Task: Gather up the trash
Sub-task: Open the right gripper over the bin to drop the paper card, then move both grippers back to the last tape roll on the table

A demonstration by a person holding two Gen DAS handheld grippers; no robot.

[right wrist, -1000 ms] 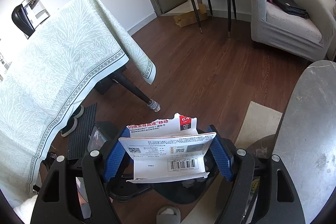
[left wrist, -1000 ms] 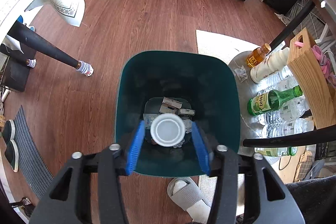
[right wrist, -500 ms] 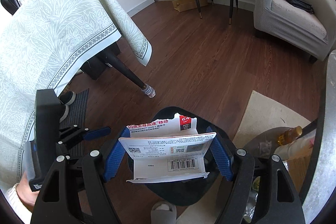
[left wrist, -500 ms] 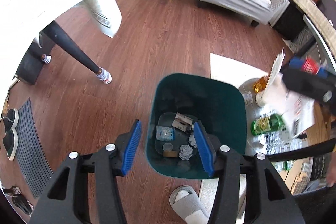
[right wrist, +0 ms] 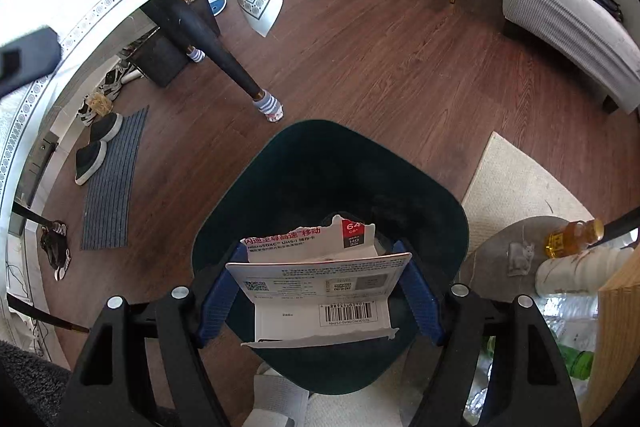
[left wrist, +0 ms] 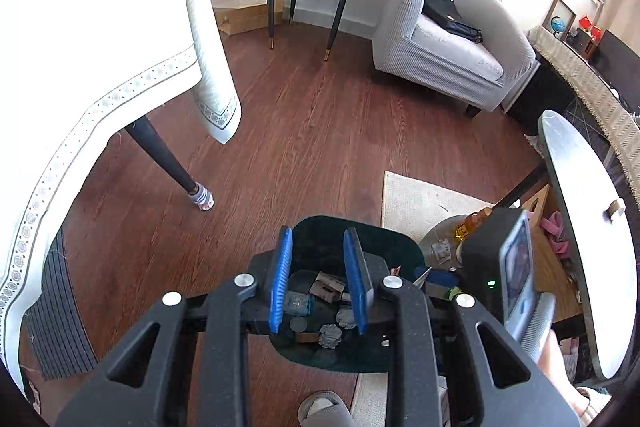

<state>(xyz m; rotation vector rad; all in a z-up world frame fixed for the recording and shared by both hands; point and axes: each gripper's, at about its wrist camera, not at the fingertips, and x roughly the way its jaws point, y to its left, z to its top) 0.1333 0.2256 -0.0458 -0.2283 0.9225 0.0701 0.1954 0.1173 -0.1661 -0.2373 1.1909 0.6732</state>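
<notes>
The right gripper (right wrist: 320, 291) pinches a torn cardboard package (right wrist: 320, 289) between its blue pads, the card bowed across the gap and hanging directly over the mouth of the dark green bin (right wrist: 256, 195) below the fingertips. To drop it cleanly, part the fingers fully while centred over the opening, so the wide card clears the rim rather than catching on it. The left gripper (left wrist: 319, 283) hovers with fingers spread and empty, other trash (left wrist: 330, 335) lying in the bin beyond them.
</notes>
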